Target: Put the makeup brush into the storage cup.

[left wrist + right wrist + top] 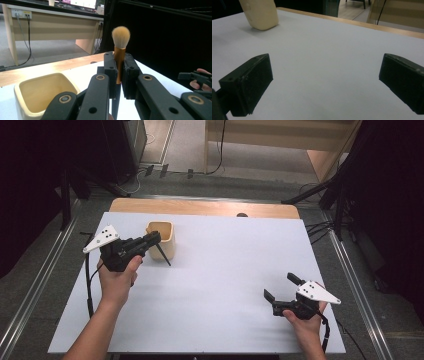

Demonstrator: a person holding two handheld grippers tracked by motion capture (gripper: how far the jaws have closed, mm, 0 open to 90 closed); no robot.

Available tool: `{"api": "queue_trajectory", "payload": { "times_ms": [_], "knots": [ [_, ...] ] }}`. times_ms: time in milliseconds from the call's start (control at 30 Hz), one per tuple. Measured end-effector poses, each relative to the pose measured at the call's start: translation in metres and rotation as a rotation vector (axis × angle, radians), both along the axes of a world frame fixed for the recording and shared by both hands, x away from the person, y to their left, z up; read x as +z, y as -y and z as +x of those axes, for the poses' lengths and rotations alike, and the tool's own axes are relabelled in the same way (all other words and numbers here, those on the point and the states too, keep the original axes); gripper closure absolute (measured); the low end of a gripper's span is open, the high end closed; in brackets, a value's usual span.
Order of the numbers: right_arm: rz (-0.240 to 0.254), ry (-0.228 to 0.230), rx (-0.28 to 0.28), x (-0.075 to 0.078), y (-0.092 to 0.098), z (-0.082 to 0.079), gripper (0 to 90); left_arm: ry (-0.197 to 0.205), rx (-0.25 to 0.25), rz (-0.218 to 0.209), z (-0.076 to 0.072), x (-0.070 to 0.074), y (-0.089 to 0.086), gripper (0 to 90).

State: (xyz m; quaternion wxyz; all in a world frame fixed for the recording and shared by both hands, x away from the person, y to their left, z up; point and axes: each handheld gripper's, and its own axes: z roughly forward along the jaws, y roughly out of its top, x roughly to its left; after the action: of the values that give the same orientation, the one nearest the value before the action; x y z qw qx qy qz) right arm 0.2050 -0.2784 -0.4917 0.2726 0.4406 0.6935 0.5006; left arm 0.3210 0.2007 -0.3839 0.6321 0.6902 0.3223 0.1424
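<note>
A white table (210, 285) carries a cream cup (161, 238) near its far left. Just beside the cup, a makeup brush (120, 50) is pinched by the left gripper (119, 72), bristles up. Lowering it into the cup seems next. The handle tip is hidden. The right gripper (281, 289) is held with fingers spread, well apart from the cup.

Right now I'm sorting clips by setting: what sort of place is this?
Probably a lab or recording room: a white table between floor rails, black curtains, and a wooden desk with trailing cables.
</note>
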Motion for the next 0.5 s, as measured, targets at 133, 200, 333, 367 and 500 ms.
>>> {"api": "queue_trajectory", "payload": {
  "times_ms": [133,200,333,367,500],
  "knots": [
    [-0.001,0.0,0.0,0.0,0.0,0.0,0.0,0.011,0.007,-0.001,0.003,0.005,0.001,84.8],
    [-0.002,-0.001,0.001,0.0,0.0,0.0,0.0,0.014,0.009,-0.003,0.005,0.006,0.0,84.7],
    [-0.007,-0.008,0.004,-0.002,-0.001,0.001,0.0,0.016,0.02,-0.017,0.01,0.009,-0.002,84.8],
    [-0.007,-0.008,0.006,-0.003,-0.002,0.001,0.0,0.01,0.021,-0.025,0.013,0.01,-0.004,84.8],
    [-0.011,-0.012,0.01,-0.005,-0.002,0.002,0.0,0.019,0.032,-0.02,0.018,0.012,-0.005,84.8]
  ]
}}
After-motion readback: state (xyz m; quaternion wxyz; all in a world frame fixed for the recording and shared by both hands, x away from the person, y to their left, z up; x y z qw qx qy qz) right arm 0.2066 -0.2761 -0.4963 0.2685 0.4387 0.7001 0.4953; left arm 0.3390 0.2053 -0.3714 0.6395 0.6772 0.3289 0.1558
